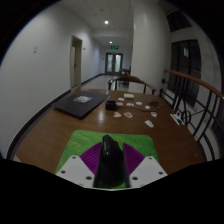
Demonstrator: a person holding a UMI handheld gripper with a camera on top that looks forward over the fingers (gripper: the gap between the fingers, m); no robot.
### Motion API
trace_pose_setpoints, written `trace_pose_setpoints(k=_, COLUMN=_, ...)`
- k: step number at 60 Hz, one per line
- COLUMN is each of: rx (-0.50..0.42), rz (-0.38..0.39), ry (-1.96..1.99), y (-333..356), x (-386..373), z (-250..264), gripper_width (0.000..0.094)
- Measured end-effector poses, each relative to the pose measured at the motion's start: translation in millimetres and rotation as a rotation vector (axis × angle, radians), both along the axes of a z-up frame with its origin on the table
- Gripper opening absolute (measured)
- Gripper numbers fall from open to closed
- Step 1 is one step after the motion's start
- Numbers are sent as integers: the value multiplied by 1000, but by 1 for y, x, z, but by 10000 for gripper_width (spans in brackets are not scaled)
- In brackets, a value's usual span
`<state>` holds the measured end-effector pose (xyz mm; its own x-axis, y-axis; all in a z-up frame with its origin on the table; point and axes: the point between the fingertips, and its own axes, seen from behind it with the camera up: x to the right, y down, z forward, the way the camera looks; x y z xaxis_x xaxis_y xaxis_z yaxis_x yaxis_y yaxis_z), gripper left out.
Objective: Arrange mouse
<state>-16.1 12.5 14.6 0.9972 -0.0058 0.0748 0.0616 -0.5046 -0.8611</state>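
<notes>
A black mouse (108,162) stands on end between my two fingers, and both purple pads (92,157) press against its sides. My gripper (109,150) is shut on it and holds it over a green mat (78,148) at the near edge of a wooden table (55,130). The mouse's underside and its contact with the mat are hidden by the fingers.
A closed dark laptop (78,102) lies at the far left of the table. Several white cards and small items (128,98) are scattered at the far middle and right (150,123). A railing (195,95) runs along the right side, and a corridor lies beyond.
</notes>
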Motion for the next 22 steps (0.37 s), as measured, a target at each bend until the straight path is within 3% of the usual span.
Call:
trace_pose_setpoints(k=4, rx=-42, rz=30, ry=21, y=-10, x=-2, z=1, gripper_width=563)
trace_pose_setpoints(k=9, rx=-26, rz=89, ry=20, y=-24, x=-1, z=17, gripper_width=864)
trace_pose_setpoints(k=22, rx=-16, rz=115, ry=23, y=-89, x=43, z=55, gripper_width=854)
